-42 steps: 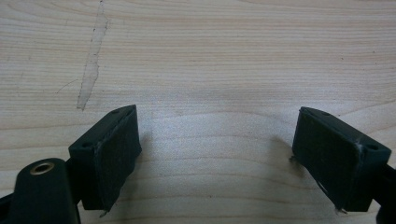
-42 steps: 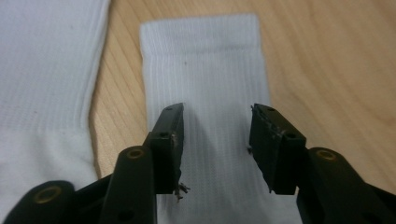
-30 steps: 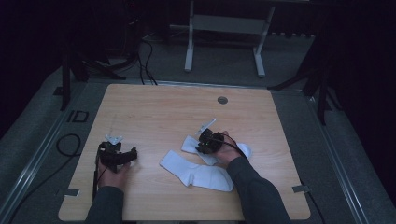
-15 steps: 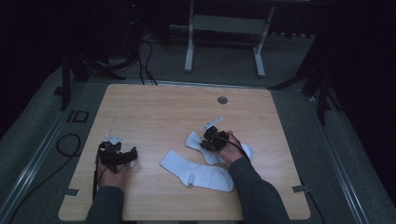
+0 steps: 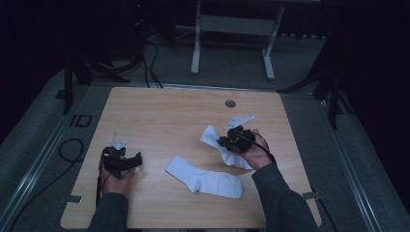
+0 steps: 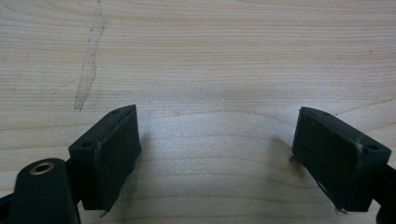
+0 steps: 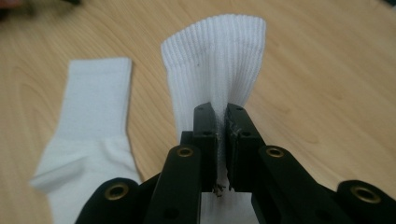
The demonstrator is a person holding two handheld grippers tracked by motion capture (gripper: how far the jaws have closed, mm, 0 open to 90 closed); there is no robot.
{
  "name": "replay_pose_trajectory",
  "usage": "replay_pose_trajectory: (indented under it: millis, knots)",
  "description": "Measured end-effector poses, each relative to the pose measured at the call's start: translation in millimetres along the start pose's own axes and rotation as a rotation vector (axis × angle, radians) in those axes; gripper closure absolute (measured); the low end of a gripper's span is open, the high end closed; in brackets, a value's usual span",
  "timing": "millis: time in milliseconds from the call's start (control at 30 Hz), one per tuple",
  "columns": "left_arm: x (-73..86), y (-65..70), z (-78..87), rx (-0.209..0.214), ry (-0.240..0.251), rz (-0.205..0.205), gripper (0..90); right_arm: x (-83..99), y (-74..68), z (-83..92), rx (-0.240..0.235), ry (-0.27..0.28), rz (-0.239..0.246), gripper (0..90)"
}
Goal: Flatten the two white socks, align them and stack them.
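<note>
Two white socks are on the wooden table (image 5: 164, 116). One sock (image 5: 205, 178) lies flat near the table's front middle; it also appears in the right gripper view as the flat sock (image 7: 88, 130). My right gripper (image 5: 223, 141) is shut on the second sock (image 5: 212, 136), pinching its ribbed leg (image 7: 219, 65) between the jaws, with the cuff spreading out beyond them. The rest of that sock trails under the right hand. My left gripper (image 5: 138, 159) rests at the front left, open, its pads (image 6: 114, 154) wide apart over bare wood.
A small round grommet (image 5: 230, 103) sits in the table near the far edge. Beyond the table stands a grey metal frame (image 5: 232, 29), and cables (image 5: 150, 53) lie on the dark floor. A pale streak (image 6: 91, 60) marks the wood in the left gripper view.
My right gripper with the pinched sock has moved a little away from me and to the right. The left gripper and the flat sock have not moved.
</note>
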State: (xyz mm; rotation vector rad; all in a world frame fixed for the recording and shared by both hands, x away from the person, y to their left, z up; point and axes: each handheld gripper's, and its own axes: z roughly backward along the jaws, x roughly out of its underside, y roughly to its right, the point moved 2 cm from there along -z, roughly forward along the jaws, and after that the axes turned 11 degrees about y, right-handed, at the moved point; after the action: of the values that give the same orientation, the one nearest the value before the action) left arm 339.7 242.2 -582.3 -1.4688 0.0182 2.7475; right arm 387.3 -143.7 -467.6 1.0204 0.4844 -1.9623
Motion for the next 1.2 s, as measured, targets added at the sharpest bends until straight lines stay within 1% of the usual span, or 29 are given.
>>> replay_pose_trajectory:
  millis: [33, 67, 133, 167, 200, 233, 400, 467, 567, 633, 667, 700, 733, 767, 833, 867, 1000, 1167, 1200]
  knots:
    - [0.0, 0.0, 0.0, 0.0, 0.0, 0.0, 15.0, -2.4, -1.4, 6.4, 0.001, 0.013, 0.003, 83.8]
    - [0.0, 0.1, 0.1, 0.0, -0.002, 0.001, 15.0, -6.8, -4.2, 18.6, 0.008, 0.038, 0.014, 83.8]
    - [0.0, -0.1, 0.3, 0.001, -0.004, -0.001, 15.0, -10.9, -6.8, 29.4, 0.012, 0.062, 0.024, 83.8]
    - [0.0, -0.1, 0.3, 0.001, -0.004, -0.001, 15.0, -12.8, -8.3, 34.3, 0.014, 0.073, 0.027, 83.8]
    - [0.0, -0.1, 0.3, 0.001, -0.004, -0.001, 15.0, -12.8, -8.3, 34.3, 0.014, 0.073, 0.027, 83.8]
    - [0.0, -0.1, 0.3, 0.001, -0.004, -0.001, 15.0, -16.3, -11.0, 43.4, 0.015, 0.096, 0.036, 83.8]
    - [0.0, -0.1, 0.3, 0.001, -0.004, -0.002, 15.0, -24.0, -20.6, 65.0, 0.011, 0.155, 0.052, 83.7]
    - [0.1, 0.2, 0.0, 0.0, 0.001, 0.002, 15.0, -26.5, -25.2, 72.5, 0.003, 0.175, 0.059, 83.7]
    - [0.0, 0.0, 0.0, 0.0, 0.0, 0.001, 15.0, -29.7, -34.9, 84.6, -0.009, 0.209, 0.066, 83.5]
    - [0.0, 0.1, 0.2, 0.0, -0.002, 0.001, 15.0, -30.4, -43.8, 92.5, -0.016, 0.228, 0.075, 83.4]
    - [0.0, 0.0, 0.2, 0.0, -0.003, 0.0, 15.0, -30.1, -48.2, 96.1, -0.018, 0.232, 0.085, 83.3]
    - [0.0, 0.0, 0.2, 0.0, -0.003, 0.0, 15.0, -30.1, -48.2, 96.1, -0.018, 0.232, 0.085, 83.3]
    - [0.0, 0.0, 0.2, 0.0, -0.002, 0.0, 15.0, -28.3, -56.4, 101.9, -0.024, 0.235, 0.093, 83.2]
    - [0.0, 0.0, 0.2, 0.001, -0.003, 0.0, 15.0, -26.9, -59.8, 103.6, -0.029, 0.232, 0.092, 83.1]
    - [0.0, 0.0, 0.2, 0.0, -0.002, -0.001, 15.0, -22.8, -65.5, 101.8, -0.037, 0.222, 0.092, 83.1]
    - [0.1, 0.1, 0.2, 0.0, -0.002, 0.0, 15.1, -20.0, -68.0, 97.6, -0.042, 0.209, 0.093, 83.1]
    - [0.1, 0.2, 0.2, -0.001, -0.002, 0.0, 15.0, -8.8, -76.2, 67.5, -0.064, 0.16, 0.075, 83.1]
    - [0.1, 0.2, 0.2, -0.001, -0.002, 0.0, 15.0, -1.4, -85.0, 29.6, -0.047, 0.126, 0.062, 82.9]
    - [0.1, 0.2, 0.2, -0.001, -0.002, 0.0, 15.1, -1.4, -85.0, 29.6, -0.047, 0.126, 0.062, 82.9]
